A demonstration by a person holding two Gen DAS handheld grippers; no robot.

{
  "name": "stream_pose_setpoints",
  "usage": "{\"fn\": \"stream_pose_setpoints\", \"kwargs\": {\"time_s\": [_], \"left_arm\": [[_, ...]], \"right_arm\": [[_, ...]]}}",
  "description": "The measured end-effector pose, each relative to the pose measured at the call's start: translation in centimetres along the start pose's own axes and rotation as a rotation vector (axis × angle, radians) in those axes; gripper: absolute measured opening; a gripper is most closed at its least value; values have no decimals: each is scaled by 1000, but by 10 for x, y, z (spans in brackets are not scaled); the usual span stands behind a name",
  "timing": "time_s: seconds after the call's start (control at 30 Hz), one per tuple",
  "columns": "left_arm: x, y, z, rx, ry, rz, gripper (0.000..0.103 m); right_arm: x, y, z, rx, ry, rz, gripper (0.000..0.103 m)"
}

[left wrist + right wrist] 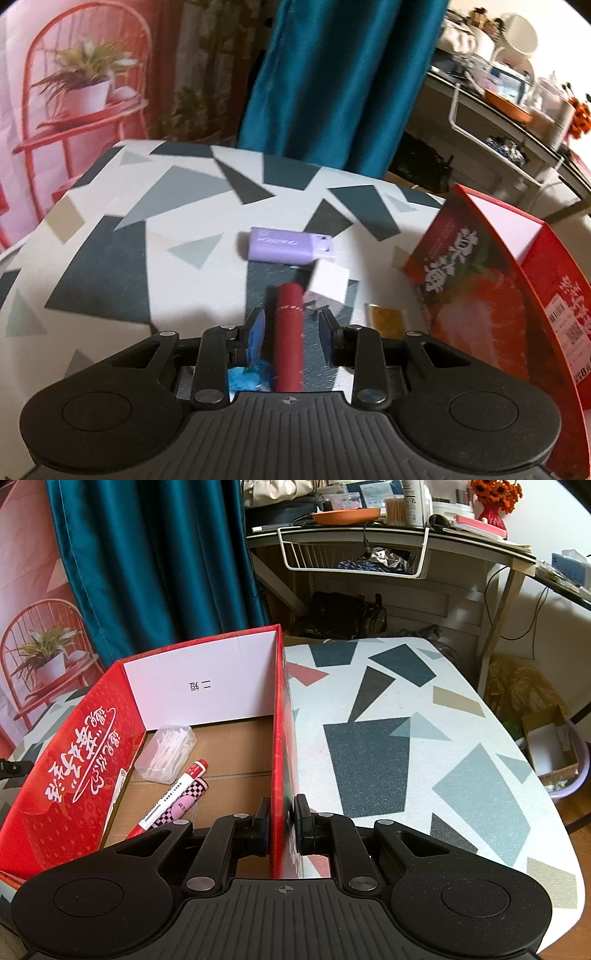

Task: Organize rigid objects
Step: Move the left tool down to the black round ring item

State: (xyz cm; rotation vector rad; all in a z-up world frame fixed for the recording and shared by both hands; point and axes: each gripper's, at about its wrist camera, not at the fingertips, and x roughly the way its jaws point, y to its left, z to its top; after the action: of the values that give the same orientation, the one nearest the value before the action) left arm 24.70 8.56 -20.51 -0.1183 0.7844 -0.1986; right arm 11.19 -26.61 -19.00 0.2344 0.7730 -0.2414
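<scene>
A dark red tube lies on the patterned table between the fingers of my left gripper, which is open with a gap on each side of the tube. Just beyond it sit a white cube charger and a purple rectangular device. A gold packet lies to the right, near the red strawberry box. My right gripper is shut on that red box's right wall. Inside the box are a clear case of cotton swabs, a red-and-white marker and a pink checkered item.
A blue wrapper lies under my left gripper. The table has a grey and white geometric cloth. Behind it hang a teal curtain and a cluttered shelf with a wire basket. A cardboard box sits on the floor at right.
</scene>
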Motion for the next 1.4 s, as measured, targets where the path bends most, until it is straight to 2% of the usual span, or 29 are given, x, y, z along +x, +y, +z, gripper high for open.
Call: {"fn": "stream_pose_setpoints", "kwargs": {"time_s": [0.17, 0.33, 0.47, 0.6, 0.8, 0.87, 1.0, 1.17, 1.3, 1.4], "left_arm": [[4, -6, -4, 6, 11, -27, 33], [16, -36, -12, 55, 45, -78, 34], [33, -57, -21, 97, 61, -72, 46], [46, -65, -29, 113, 80, -61, 50], [52, -72, -33, 136, 88, -44, 69], [54, -75, -34, 139, 94, -39, 83], [59, -82, -36, 162, 91, -21, 90], [61, -87, -38, 183, 77, 16, 90], [59, -94, -45, 252, 62, 53, 86], [54, -92, -47, 248, 53, 52, 75]], "right_arm": [[0, 0, 0, 0, -1, 0, 12], [0, 0, 0, -4, 1, -1, 12], [-1, 0, 0, -7, 4, -1, 12], [0, 0, 0, -10, 5, -1, 12], [0, 1, 1, -12, 8, -2, 12], [0, 1, 1, -12, 8, -3, 12], [1, 1, 1, -13, 9, -3, 13], [2, 1, 1, -13, 10, -2, 13], [2, 1, 1, -13, 9, -3, 13], [2, 1, 1, -13, 10, -3, 13]]}}
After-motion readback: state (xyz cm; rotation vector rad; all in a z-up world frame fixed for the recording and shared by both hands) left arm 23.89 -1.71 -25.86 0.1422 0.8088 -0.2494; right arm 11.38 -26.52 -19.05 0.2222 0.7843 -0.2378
